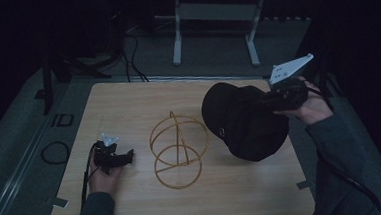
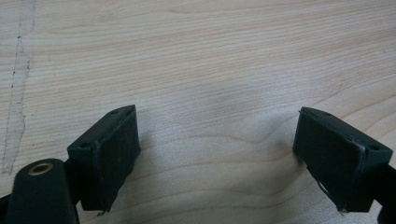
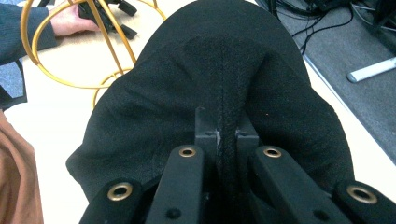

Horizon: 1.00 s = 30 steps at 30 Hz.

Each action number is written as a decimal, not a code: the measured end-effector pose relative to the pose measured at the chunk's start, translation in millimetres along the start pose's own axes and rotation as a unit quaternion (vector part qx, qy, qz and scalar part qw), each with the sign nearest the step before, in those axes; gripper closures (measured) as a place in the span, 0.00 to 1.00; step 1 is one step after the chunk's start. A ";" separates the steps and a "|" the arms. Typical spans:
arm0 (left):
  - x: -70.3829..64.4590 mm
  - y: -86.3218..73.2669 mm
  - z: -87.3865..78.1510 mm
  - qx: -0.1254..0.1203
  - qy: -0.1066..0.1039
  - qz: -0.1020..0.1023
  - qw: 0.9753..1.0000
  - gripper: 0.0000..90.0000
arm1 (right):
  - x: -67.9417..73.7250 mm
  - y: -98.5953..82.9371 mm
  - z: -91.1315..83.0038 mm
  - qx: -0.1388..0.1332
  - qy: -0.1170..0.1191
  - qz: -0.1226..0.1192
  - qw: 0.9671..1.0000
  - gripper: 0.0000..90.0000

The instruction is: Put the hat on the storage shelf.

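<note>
Desk point(image 1: 128, 99): light wood-grain top with rounded corners, occupying the centre of the high view. A gold wire stand point(image 1: 177, 149) made of rings stands on it at mid-frame. The left hand-held gripper point(image 1: 129, 157) rests on the surface at lower left of the frame, jaws spread apart over bare wood. A black cap point(image 1: 239, 122) sits at right of centre; whether it touches the surface cannot be determined. A pale streak point(image 2: 14, 93) marks the wood at the left edge of the left gripper view.
</note>
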<state>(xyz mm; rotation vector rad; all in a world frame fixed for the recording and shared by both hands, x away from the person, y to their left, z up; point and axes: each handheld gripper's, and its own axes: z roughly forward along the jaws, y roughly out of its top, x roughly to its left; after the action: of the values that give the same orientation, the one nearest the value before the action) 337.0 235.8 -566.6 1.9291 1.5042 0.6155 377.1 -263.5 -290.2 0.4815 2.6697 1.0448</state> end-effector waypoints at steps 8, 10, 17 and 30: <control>-0.1 0.0 0.0 0.000 0.000 -0.001 1.000 0.16 | 3.3 10.0 -5.4 -0.005 0.000 -0.012 1.000 0.95; -0.1 0.0 0.0 0.000 0.000 -0.001 1.000 0.16 | 4.2 13.2 -6.2 -0.008 0.000 -0.014 1.000 0.95; -0.1 0.0 0.0 0.000 0.000 -0.001 1.000 0.16 | 8.0 23.2 -7.9 -0.015 0.004 -0.024 1.000 0.95; -0.1 0.1 0.0 0.000 0.000 -0.001 1.000 0.16 | 17.1 48.4 -15.1 -0.024 0.013 -0.048 0.998 0.95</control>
<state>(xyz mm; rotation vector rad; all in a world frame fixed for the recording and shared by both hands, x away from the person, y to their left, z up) 337.0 235.7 -566.5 1.9285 1.5053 0.6147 366.9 -232.8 -247.6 0.3297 2.6537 1.0917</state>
